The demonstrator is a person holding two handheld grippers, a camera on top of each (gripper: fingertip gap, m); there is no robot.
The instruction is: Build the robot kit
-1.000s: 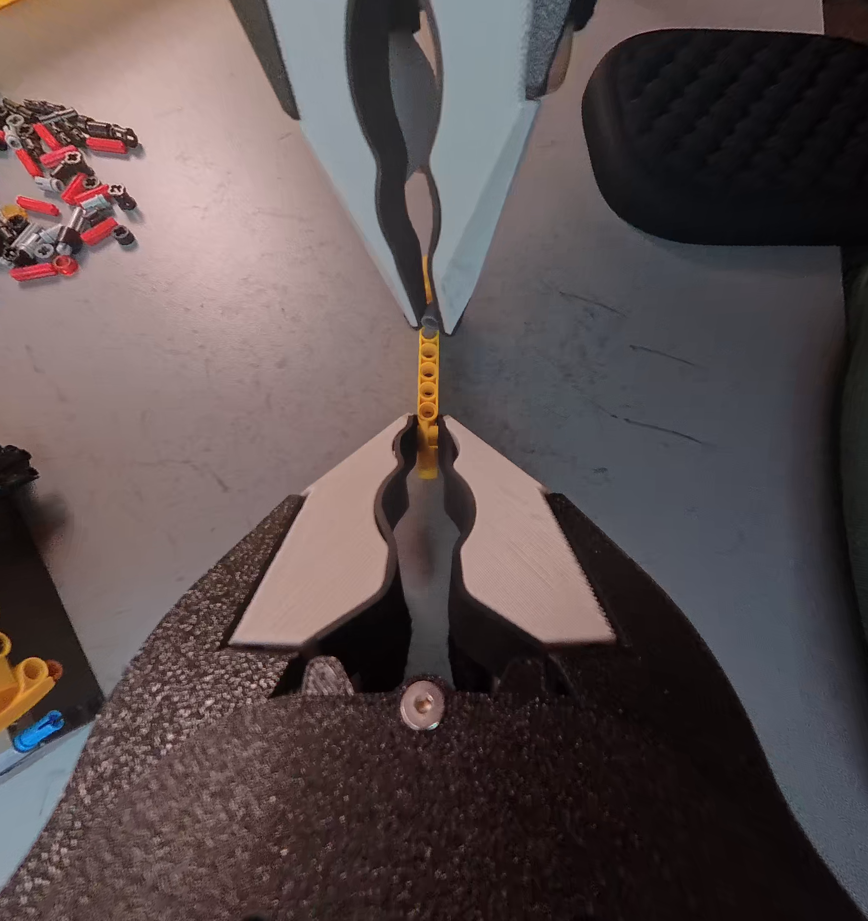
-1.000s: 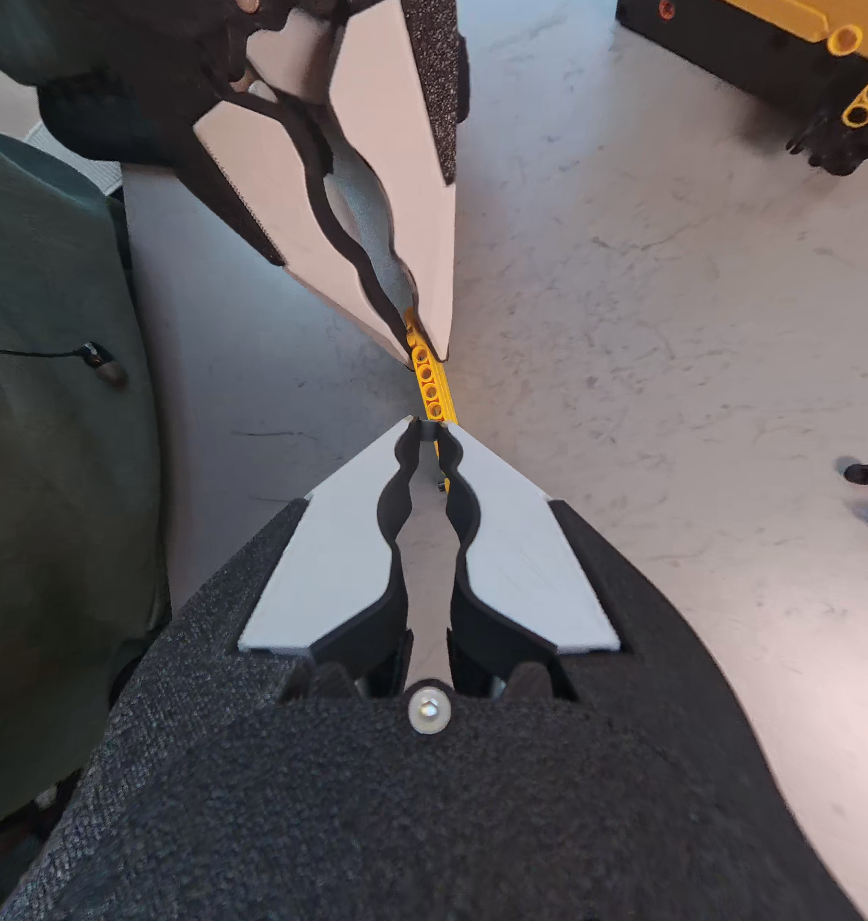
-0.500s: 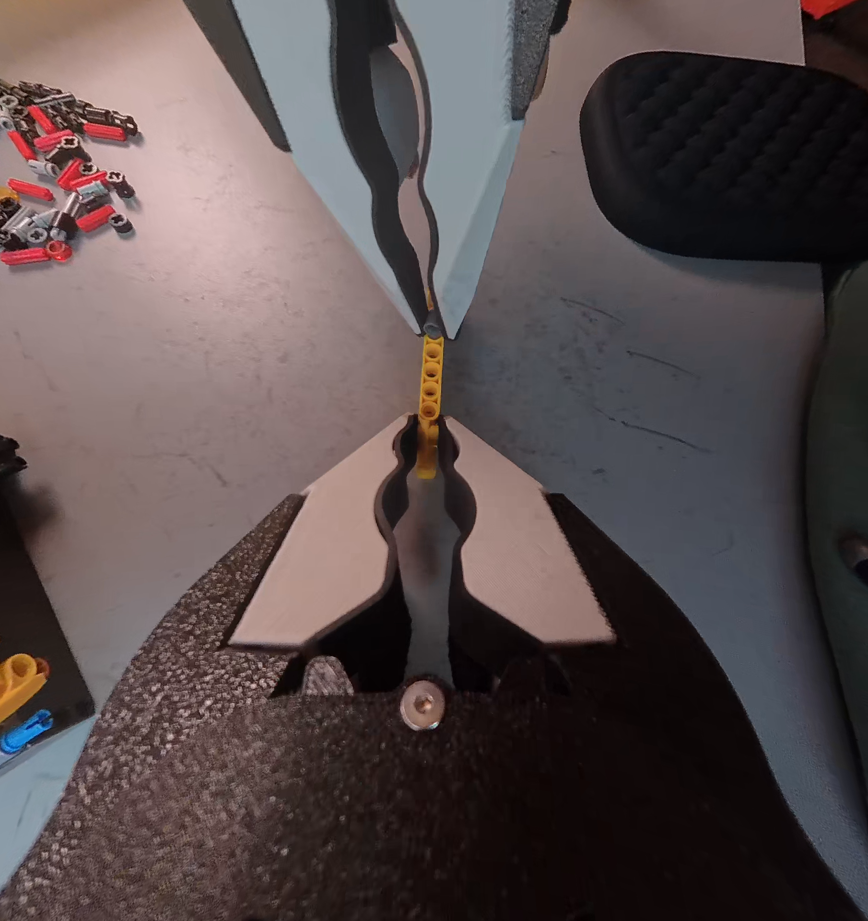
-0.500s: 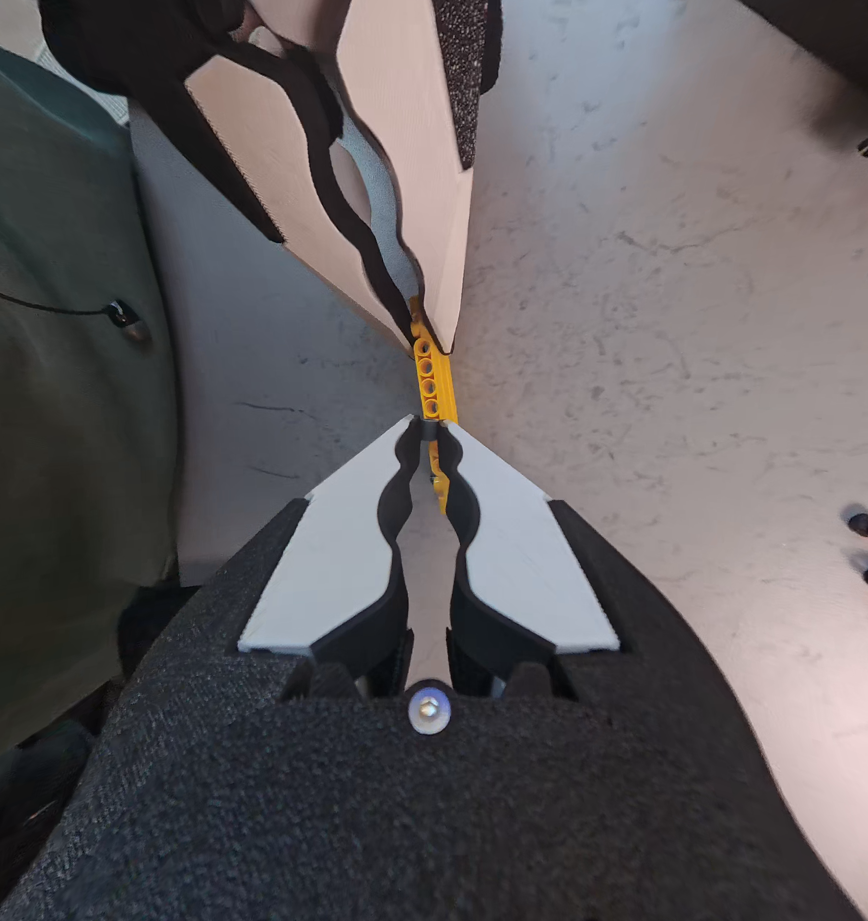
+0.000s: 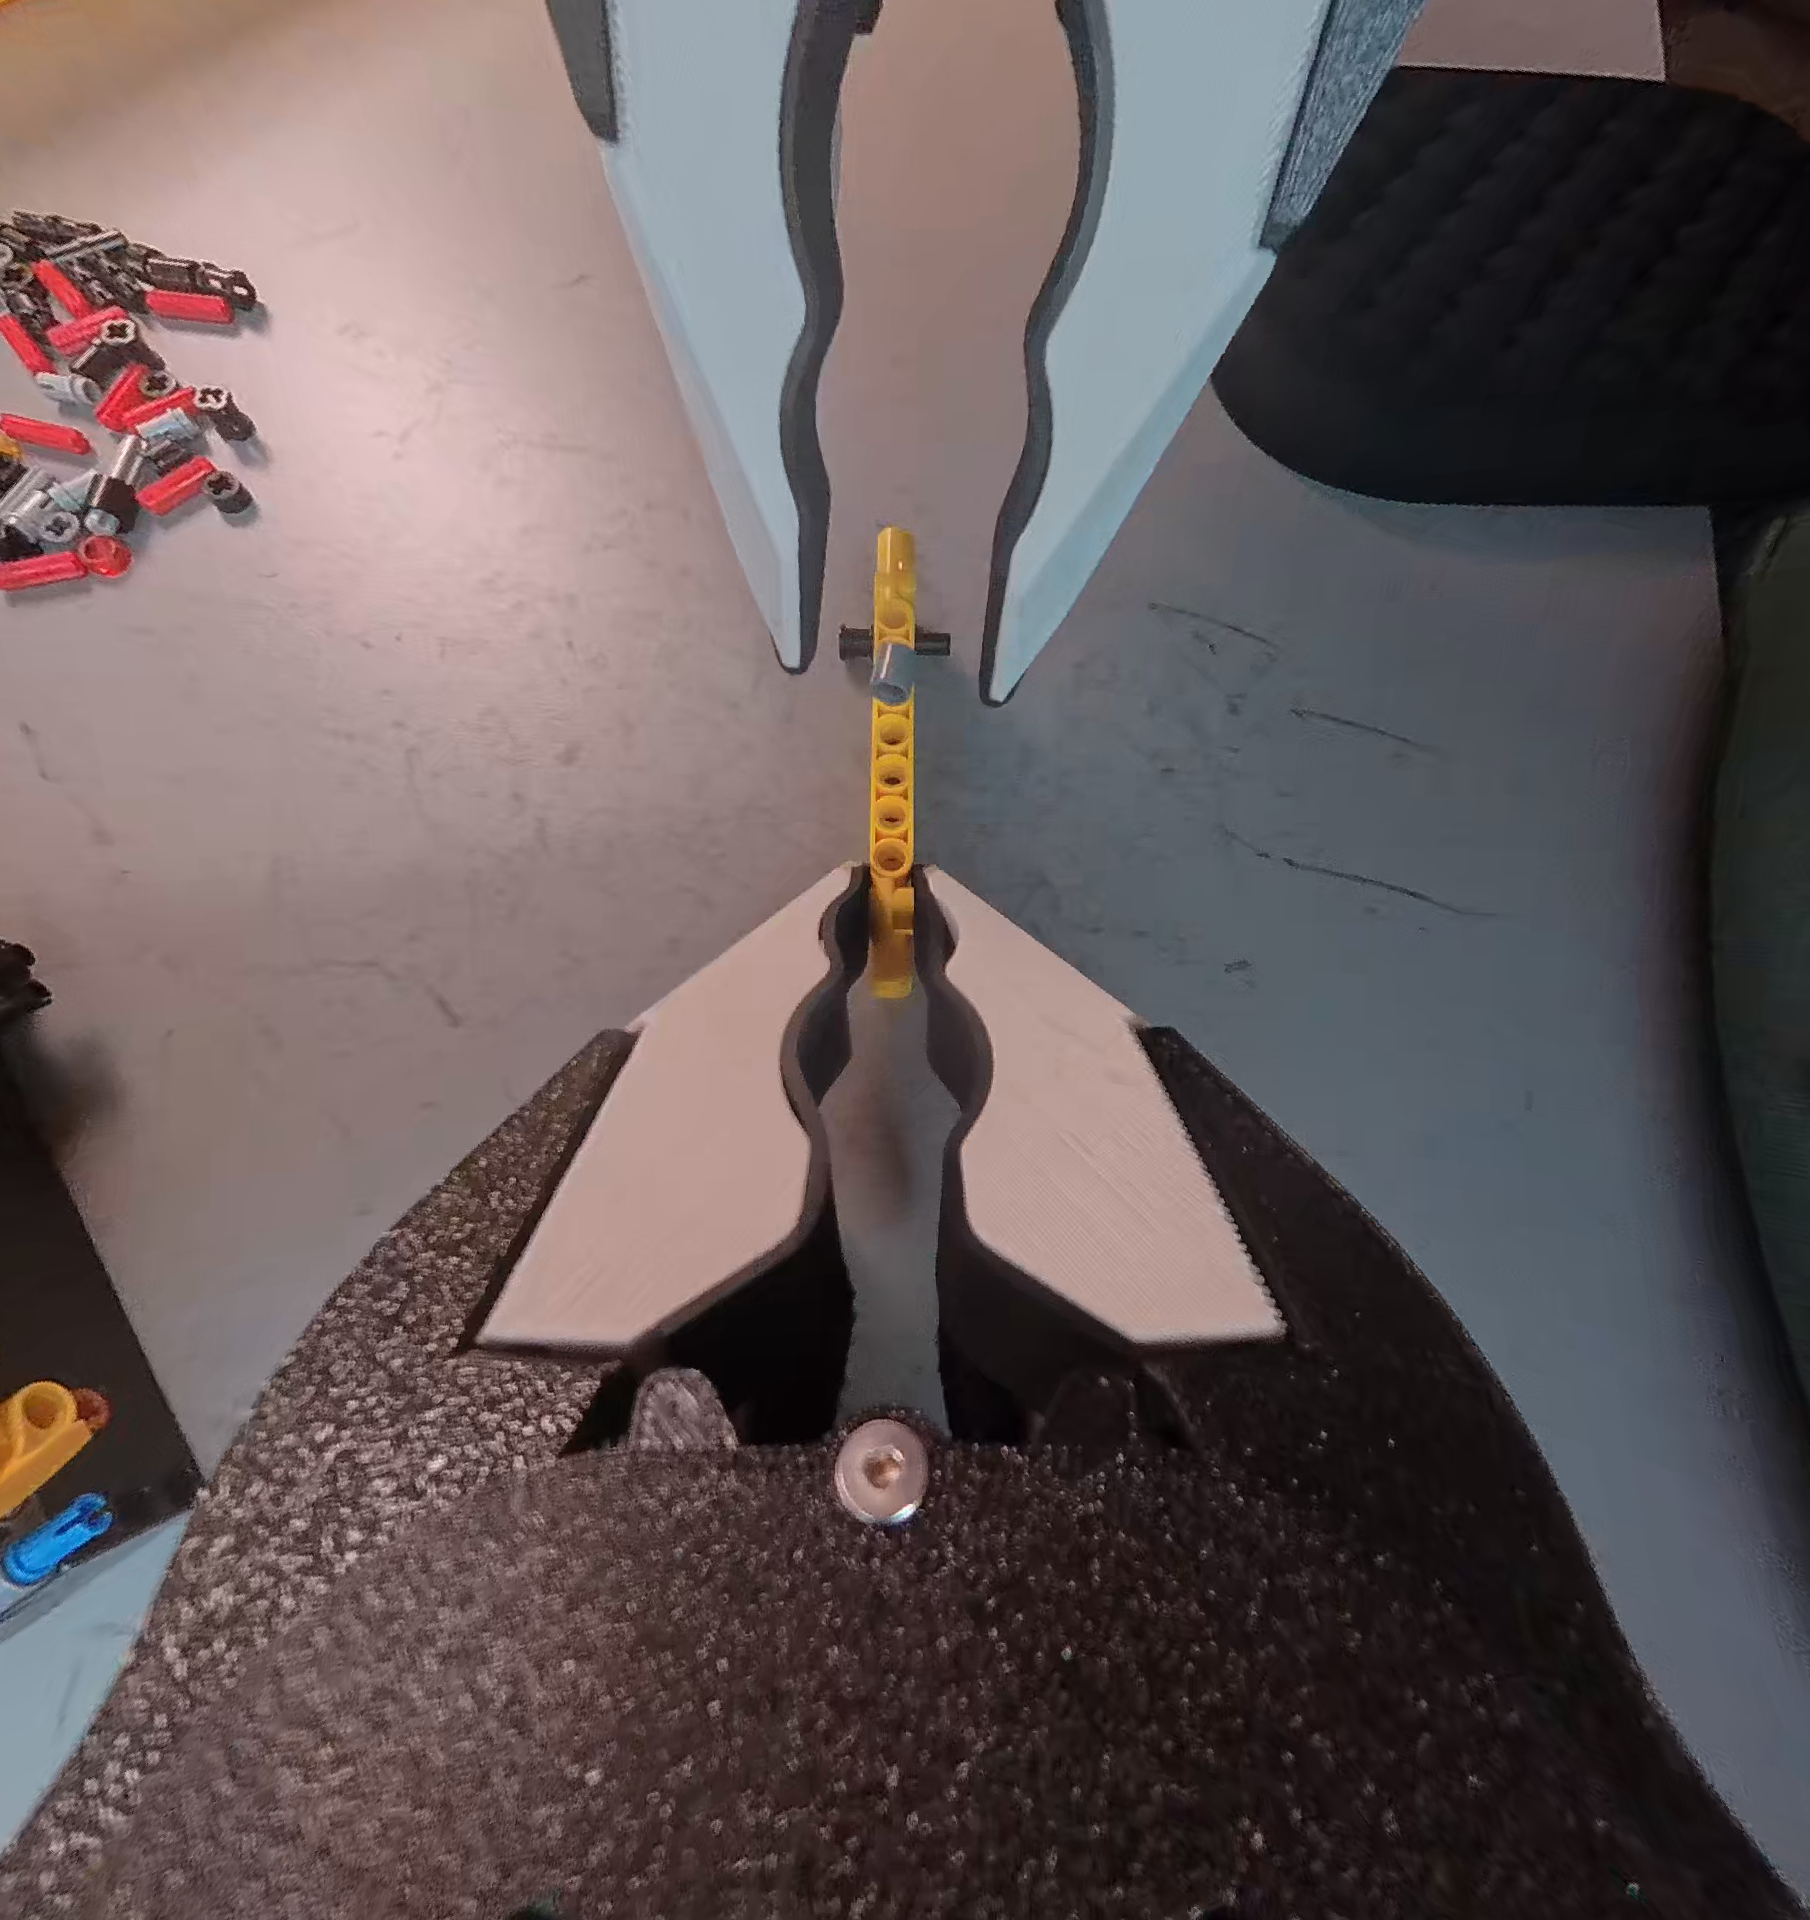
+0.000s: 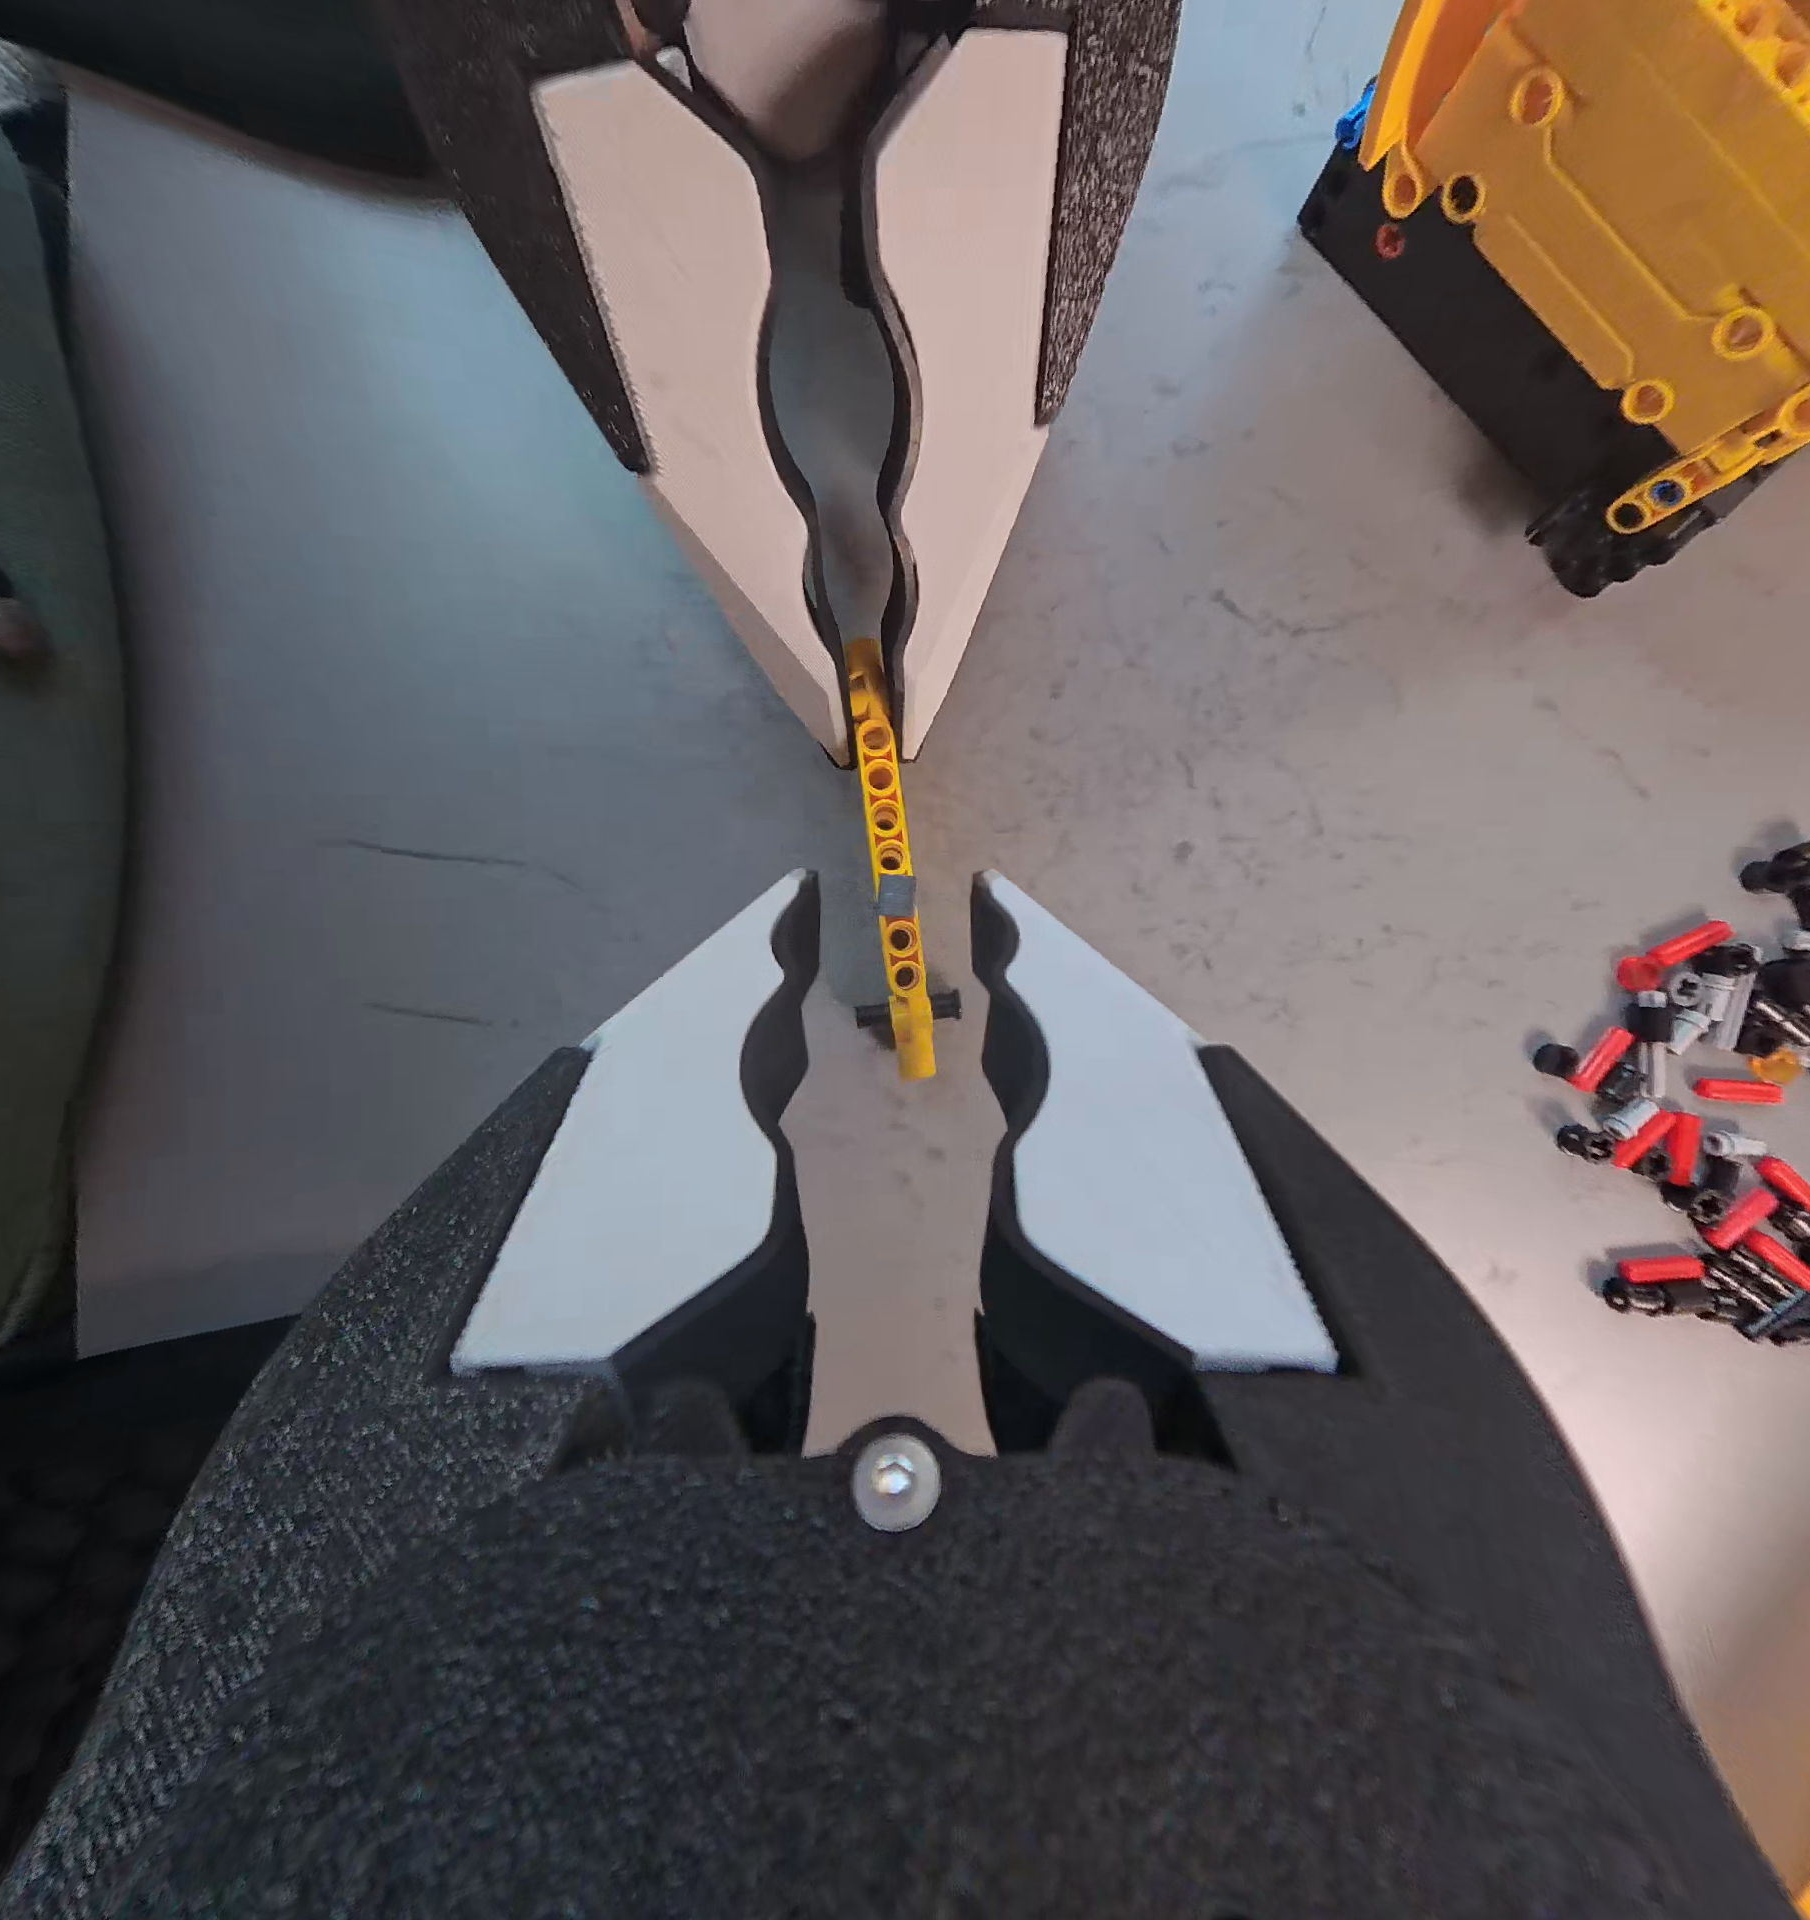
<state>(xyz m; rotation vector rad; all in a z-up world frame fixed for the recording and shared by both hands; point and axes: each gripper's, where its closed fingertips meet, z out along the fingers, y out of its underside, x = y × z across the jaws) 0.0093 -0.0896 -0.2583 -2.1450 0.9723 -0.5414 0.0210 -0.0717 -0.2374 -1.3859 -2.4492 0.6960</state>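
Beam end sits hidden inside the left gripper (image 5: 888,883), whose fingers are clamped on the yellow holed beam (image 5: 890,790); its far end, with a grey bush and black cross pin, lies untouched between the spread fingers of the right gripper (image 6: 896,883). Beyond, on the grey table (image 5: 361,831), a loose pile of red, black and grey pins (image 6: 1732,1101) and a yellow-and-black brick model (image 6: 1607,260) are cut off by the frame.
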